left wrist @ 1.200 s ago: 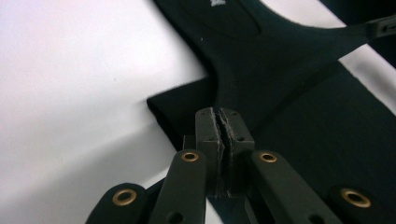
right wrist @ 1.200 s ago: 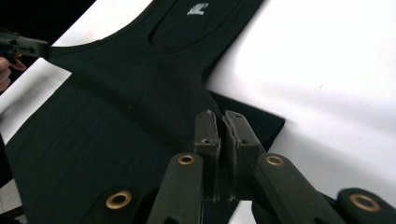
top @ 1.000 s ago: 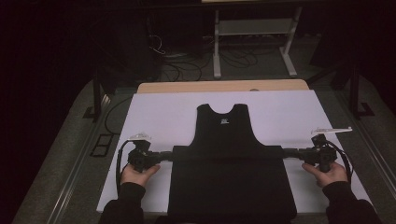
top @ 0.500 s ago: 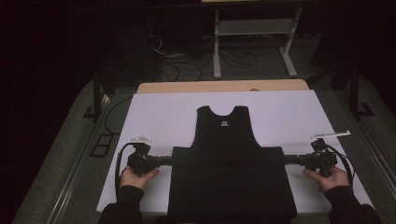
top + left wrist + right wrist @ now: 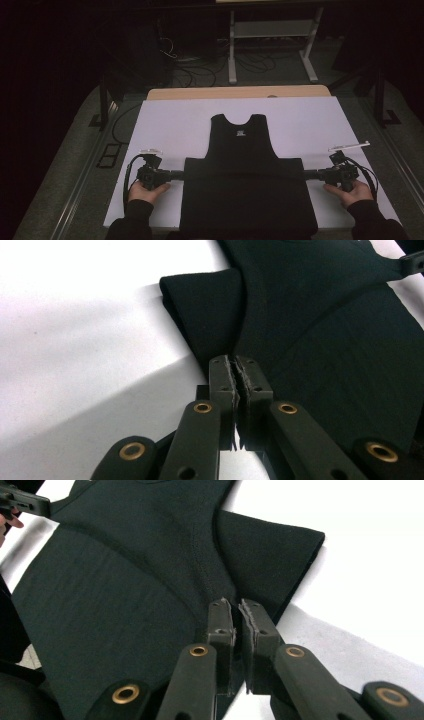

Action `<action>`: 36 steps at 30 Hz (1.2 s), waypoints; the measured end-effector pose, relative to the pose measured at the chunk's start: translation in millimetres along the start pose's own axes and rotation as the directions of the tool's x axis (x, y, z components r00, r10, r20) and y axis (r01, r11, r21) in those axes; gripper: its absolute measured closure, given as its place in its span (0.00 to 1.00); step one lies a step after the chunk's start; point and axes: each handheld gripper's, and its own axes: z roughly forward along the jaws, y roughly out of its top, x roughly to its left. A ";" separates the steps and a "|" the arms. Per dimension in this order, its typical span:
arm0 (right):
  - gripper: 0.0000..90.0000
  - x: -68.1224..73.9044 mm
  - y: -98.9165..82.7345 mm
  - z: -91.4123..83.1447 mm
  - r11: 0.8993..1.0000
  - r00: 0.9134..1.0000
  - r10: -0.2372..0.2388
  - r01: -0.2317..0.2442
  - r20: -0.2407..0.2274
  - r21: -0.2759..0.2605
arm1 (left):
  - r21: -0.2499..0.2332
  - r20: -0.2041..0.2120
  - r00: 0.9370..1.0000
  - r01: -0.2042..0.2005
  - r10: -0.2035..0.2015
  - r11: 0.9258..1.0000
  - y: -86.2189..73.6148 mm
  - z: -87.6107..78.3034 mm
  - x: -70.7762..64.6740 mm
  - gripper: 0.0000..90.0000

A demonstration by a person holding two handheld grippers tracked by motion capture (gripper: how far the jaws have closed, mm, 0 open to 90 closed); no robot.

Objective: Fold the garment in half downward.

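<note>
A black sleeveless garment (image 5: pixel 245 200) lies flat on the white tabletop (image 5: pixel 165 125), neck toward the far edge, with its wider lower part reaching the near edge. My left gripper (image 5: pixel 182 174) is shut on the garment's left side edge, and in the left gripper view the jaws (image 5: pixel 239 360) pinch the dark cloth (image 5: pixel 325 340) beside a folded flap. My right gripper (image 5: pixel 305 173) is shut on the right side edge, and its own view shows the tips (image 5: pixel 235 602) clamping the fabric (image 5: pixel 125 580). A hand holds each gripper low over the table.
A wooden strip (image 5: pixel 240 93) runs along the table's far edge. Beyond it stand a white-legged frame (image 5: pixel 270 45) and loose cables (image 5: pixel 200 70) on the dark floor. Bare white surface lies on both sides of the garment.
The right hand has slid slightly toward the near edge of the table. The left hand and the garment look unchanged.
</note>
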 end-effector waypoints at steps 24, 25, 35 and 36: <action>0.62 6.5 2.7 -7.2 0.996 0.995 -0.070 0.074 0.077 -0.056 | -0.083 -0.021 0.998 -0.053 0.051 0.995 3.1 -6.6 -0.6 0.58; 0.59 6.9 3.0 -7.8 0.995 0.994 -0.073 0.079 0.084 -0.063 | -0.089 -0.024 0.998 -0.056 0.054 0.995 3.5 -7.2 -0.4 0.56; 0.33 13.5 7.4 -12.1 0.985 0.986 -0.126 0.138 0.112 -0.104 | -0.141 -0.035 0.996 -0.091 0.087 0.986 9.1 -14.1 -3.5 0.36; 0.30 13.7 7.8 -12.2 0.985 0.986 -0.124 0.136 0.113 -0.108 | -0.148 -0.031 0.995 -0.094 0.091 0.984 9.9 -15.0 -3.7 0.35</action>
